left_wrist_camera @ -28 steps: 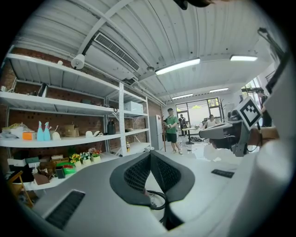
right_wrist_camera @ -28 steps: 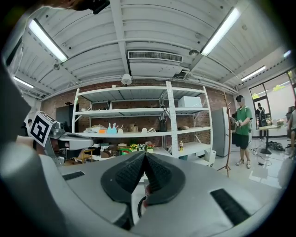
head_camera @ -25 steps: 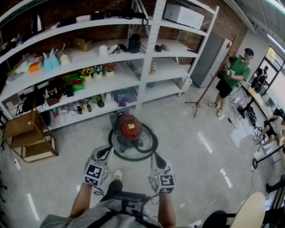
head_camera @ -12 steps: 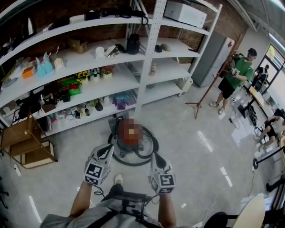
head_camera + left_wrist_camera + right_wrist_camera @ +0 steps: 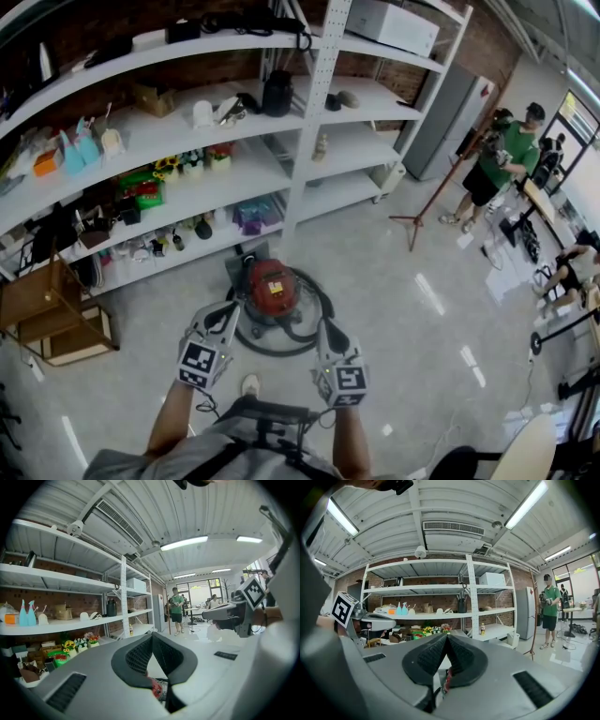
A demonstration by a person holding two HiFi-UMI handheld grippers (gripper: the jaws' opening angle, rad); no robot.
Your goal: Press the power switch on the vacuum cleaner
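- Left gripper [image 5: 152, 635]: the two dark ribbed pads meet at their tips, jaws closed with nothing between them. A sliver of the red vacuum cleaner [image 5: 272, 284] shows through the gap below the tips.
- Right gripper [image 5: 446, 637]: its pads are likewise pressed together at the tips and hold nothing. A strip of red shows low in the gap between them.
- In the head view both grippers are held side by side on the near side of the vacuum cleaner, one at each side of it, apart from it and pointing its way.
- The vacuum cleaner, a round red canister, stands on the pale glossy floor [image 5: 403, 309], with its black hose [image 5: 323, 305] looped round its base.
- The person's light shoe [image 5: 249, 384] is on the floor just on the near side of the vacuum cleaner, between the two grippers.
- A white shelving unit [image 5: 309, 141] crowded with small goods rises just beyond the vacuum cleaner.
- A wooden frame [image 5: 42, 314] stands well to the left of the vacuum cleaner, below the shelves.
- A bystander in a green shirt [image 5: 492, 169] stands far off to the right of the vacuum cleaner, next to a leaning reddish stand [image 5: 441, 187].
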